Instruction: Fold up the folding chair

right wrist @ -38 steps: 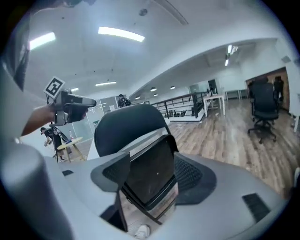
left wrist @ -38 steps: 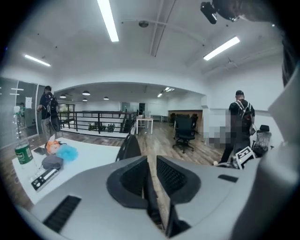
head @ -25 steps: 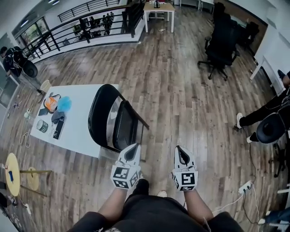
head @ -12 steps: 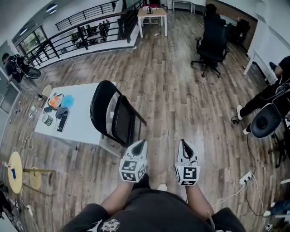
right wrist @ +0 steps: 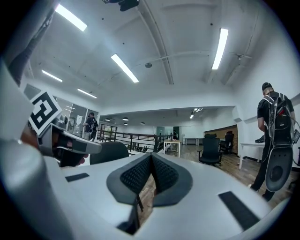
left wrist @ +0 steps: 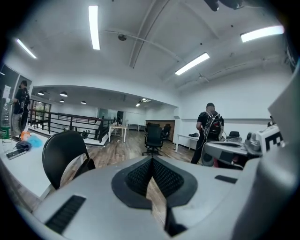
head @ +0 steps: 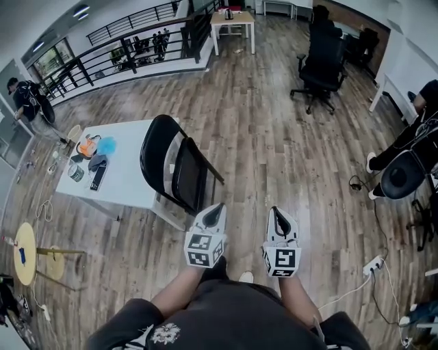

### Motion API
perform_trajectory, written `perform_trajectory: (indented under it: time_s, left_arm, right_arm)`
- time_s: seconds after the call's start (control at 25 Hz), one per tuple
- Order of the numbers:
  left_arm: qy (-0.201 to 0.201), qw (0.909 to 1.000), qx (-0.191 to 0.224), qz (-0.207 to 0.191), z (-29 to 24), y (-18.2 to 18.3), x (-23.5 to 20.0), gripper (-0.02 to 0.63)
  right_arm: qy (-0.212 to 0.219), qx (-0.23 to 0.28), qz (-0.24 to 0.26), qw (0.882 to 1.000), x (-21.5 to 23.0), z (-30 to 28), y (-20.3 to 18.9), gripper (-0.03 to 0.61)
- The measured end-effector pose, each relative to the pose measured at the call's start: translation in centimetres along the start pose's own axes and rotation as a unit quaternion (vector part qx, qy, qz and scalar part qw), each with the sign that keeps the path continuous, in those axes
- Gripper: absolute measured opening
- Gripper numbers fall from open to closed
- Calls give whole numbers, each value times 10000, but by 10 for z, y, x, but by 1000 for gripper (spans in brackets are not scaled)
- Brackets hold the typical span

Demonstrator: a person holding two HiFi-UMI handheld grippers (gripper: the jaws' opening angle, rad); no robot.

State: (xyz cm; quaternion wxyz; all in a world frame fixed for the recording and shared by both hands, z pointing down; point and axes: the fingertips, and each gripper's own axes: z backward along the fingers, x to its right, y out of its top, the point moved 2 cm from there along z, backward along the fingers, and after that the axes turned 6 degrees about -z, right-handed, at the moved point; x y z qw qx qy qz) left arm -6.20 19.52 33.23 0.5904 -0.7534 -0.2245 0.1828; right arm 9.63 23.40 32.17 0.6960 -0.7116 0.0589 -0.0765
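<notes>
The black folding chair [head: 175, 171] stands unfolded on the wood floor, its back against the white table [head: 130, 188]. In the left gripper view the chair back [left wrist: 63, 153] shows low at the left. In the right gripper view the chair [right wrist: 108, 152] sits just left of the jaws. My left gripper [head: 214, 209] is shut and holds nothing, its tip just short of the chair's near right corner. My right gripper [head: 277, 214] is also shut and bare, over the floor to the right of the chair. Neither touches the chair.
Small items lie at the table's far left end [head: 89, 160]. A black office chair [head: 320, 65] and a wooden table [head: 231, 19] stand farther off, and a railing [head: 116, 51] runs at the back left. A seated person [head: 410, 154] is at the right, a power strip [head: 373, 265] near my right foot.
Both grippers, side by side and shut, have moved forward toward the chair. The left tip is now close to the chair's near corner. The chair has not moved.
</notes>
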Motion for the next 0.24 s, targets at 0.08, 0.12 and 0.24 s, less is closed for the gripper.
perform_trajectory:
  time_s: [0.08,0.12,0.24]
  left_arm:
    - [1,10000,-31,-29,3,-3,1,5]
    - [1,10000,-43,-24,4,-5,1,5]
    - [-11,10000,-71,29,6,-7,0,5]
  right_arm:
    - [23,-18,9,10000,-4,0,-1,14]
    - [26,-31,10,10000,-5,-1,-2,14]
    - [16,-80,1,10000,-8,-1,-4,14]
